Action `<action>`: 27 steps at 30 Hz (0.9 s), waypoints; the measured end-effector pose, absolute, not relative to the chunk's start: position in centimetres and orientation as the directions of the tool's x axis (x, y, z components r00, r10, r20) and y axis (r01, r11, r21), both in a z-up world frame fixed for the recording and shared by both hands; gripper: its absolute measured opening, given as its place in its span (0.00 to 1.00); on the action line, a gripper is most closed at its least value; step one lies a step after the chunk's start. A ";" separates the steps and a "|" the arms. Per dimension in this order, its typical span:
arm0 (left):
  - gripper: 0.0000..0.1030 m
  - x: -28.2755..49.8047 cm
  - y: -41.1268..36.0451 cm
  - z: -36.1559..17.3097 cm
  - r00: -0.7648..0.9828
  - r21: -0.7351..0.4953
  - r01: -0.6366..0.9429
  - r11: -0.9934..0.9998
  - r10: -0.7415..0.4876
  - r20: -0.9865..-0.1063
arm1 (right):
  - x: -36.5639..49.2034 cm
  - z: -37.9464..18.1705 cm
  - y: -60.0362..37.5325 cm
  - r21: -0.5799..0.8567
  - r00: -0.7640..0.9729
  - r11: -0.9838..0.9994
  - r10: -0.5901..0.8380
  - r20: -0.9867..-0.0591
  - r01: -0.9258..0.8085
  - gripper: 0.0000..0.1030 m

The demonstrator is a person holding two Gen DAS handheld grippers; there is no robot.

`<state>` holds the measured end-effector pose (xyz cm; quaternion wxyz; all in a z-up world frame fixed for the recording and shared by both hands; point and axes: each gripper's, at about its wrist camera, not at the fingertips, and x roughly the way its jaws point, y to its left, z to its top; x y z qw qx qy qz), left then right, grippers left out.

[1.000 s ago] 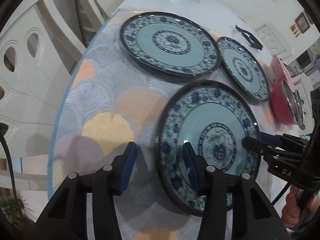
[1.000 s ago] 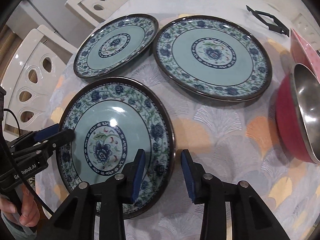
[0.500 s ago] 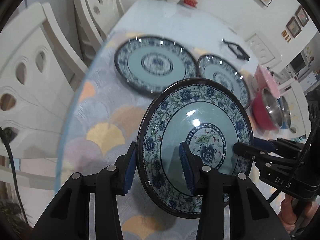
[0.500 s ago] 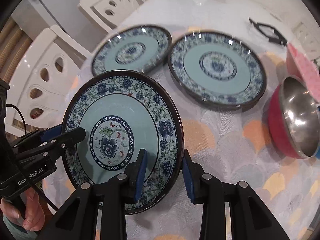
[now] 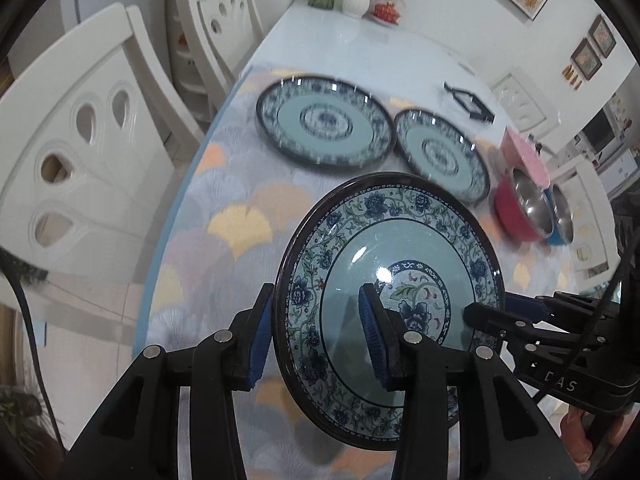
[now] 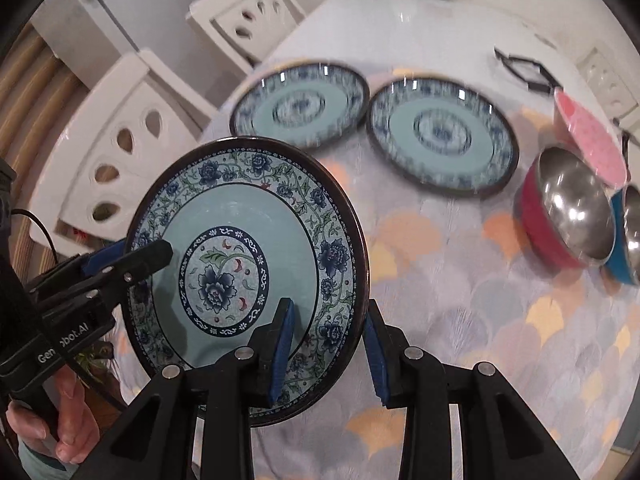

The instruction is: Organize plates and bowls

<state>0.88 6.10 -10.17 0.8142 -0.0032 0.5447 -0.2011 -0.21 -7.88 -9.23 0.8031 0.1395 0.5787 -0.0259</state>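
While both grippers are clamping its rim from opposite sides, the flowered plate (image 5: 400,276) is hanging in the air above the cloth (image 5: 224,208), clear of everything under it. The left gripper (image 5: 318,336) is squeezing one edge between its blue pads, and the right gripper (image 6: 328,344) is squeezing the other edge. Round as it is, the plate has no long side; it is tipping up, its painted face looking toward the cameras and its far edge sitting higher than the near one. Two more plates (image 5: 324,120) (image 5: 442,156) are lying flat farther back, just beside each other. A red bowl (image 6: 568,208) and a blue bowl (image 6: 626,236) are sitting near the table's right edge, well apart from the lifted plate. Bare cloth is lying open between the lifted plate and the bowls. White chairs (image 5: 88,136) are standing close along the left edge.
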 end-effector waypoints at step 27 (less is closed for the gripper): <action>0.37 -2.3 8.7 -11.6 0.380 -0.150 0.151 0.977 -0.198 -0.904 | -4.7 -11.7 -8.8 0.200 0.285 0.956 0.134 -0.949 0.216 0.33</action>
